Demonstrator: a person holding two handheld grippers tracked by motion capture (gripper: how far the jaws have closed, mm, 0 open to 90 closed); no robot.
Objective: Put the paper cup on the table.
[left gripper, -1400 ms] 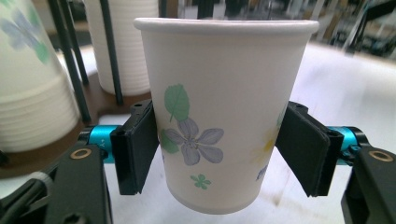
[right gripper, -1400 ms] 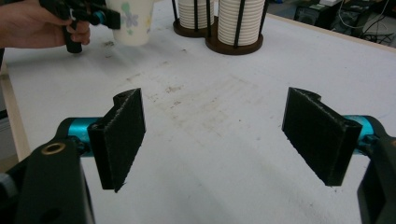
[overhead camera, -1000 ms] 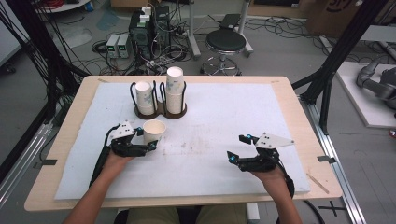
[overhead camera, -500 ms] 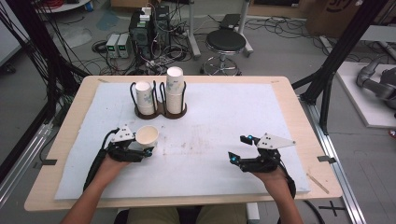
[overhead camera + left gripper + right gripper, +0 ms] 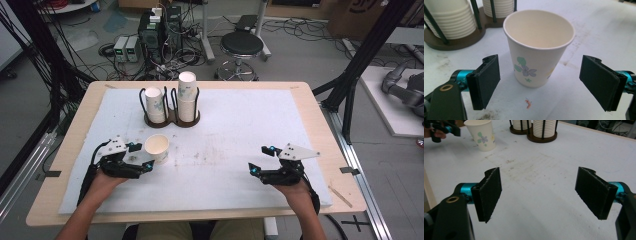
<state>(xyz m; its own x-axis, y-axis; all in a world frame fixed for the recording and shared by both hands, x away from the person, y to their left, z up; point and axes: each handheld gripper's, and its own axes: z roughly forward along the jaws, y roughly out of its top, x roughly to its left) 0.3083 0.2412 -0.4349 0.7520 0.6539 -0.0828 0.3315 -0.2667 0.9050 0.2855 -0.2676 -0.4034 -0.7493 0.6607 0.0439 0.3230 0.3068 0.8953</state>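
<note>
A paper cup (image 5: 157, 147) with a flower print stands upright and empty on the white mat. My left gripper (image 5: 142, 156) lies just left of it, and its jaws have just been opening. In the left gripper view the cup (image 5: 537, 60) stands between the two wide-apart pads (image 5: 486, 80), touching neither. At the right of the mat my right gripper (image 5: 258, 160) rests open with nothing in it. In the right gripper view its jaws (image 5: 544, 195) frame bare mat, and the cup (image 5: 480, 135) shows far off at top left.
A dark brown two-slot holder (image 5: 172, 120) with two stacks of paper cups (image 5: 187, 95) stands behind the loose cup. A small orange scrap (image 5: 528, 103) lies on the mat. The mat (image 5: 240, 125) covers most of the wooden table (image 5: 320, 115). A stool (image 5: 242, 45) stands beyond the far edge.
The left jaws have opened and let go of the cup. It was tilted in the grip half a second ago and now stands upright. The right gripper has not moved.
</note>
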